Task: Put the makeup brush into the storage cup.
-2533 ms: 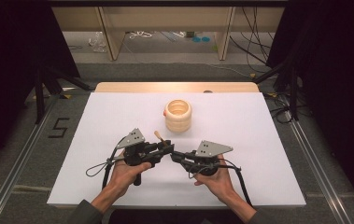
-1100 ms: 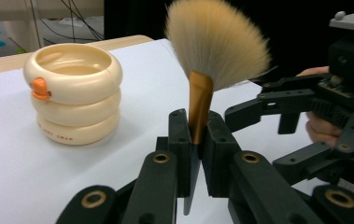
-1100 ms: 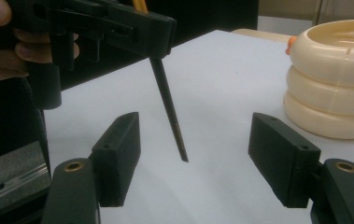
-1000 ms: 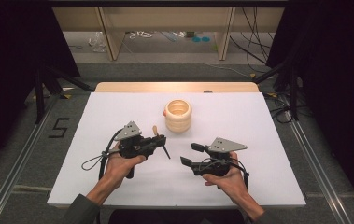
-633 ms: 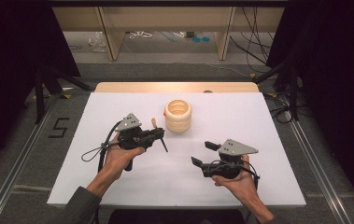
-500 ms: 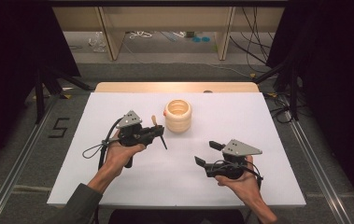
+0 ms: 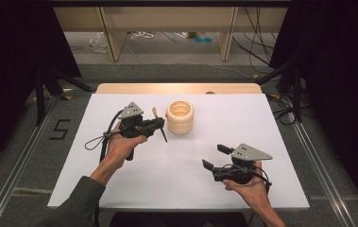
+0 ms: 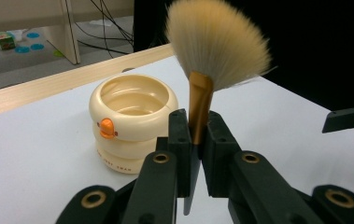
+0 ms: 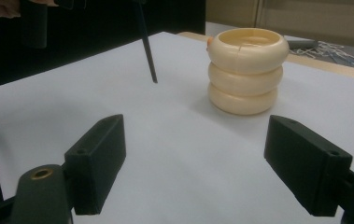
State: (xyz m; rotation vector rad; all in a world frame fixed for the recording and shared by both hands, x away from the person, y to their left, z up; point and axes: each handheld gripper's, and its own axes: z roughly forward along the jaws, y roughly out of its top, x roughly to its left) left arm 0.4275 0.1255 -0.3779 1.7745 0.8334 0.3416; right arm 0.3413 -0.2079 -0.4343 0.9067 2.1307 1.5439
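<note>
A cream cup [image 7: 180,117] of three stacked rings stands open-topped at the middle back of the white table [image 7: 261,118]. My left gripper [image 7: 157,124] is just left of it, shut on a makeup brush [image 7: 154,112]. In the left gripper view the pale fan bristles [image 8: 216,42] rise above the jaws, which clamp the orange ferrule, with the cup [image 8: 132,121] close behind on the left. My right gripper [image 7: 213,157] rests low at the front right, open and holding nothing. Its view looks at the cup [image 9: 247,70] and the brush's black handle [image 9: 146,51] between wide pads [image 9: 100,158].
A wooden strip [image 7: 176,88] borders the table's far edge. Beyond it are shelf legs [image 7: 110,33] and cables on the floor. A "5" mark [image 7: 59,128] lies on the floor at the left. Dark stands [image 7: 294,90] flank both sides.
The two grippers were together at mid-table. The left has since carried the brush back toward the cup, while the right drew away to the front right with open jaws.
</note>
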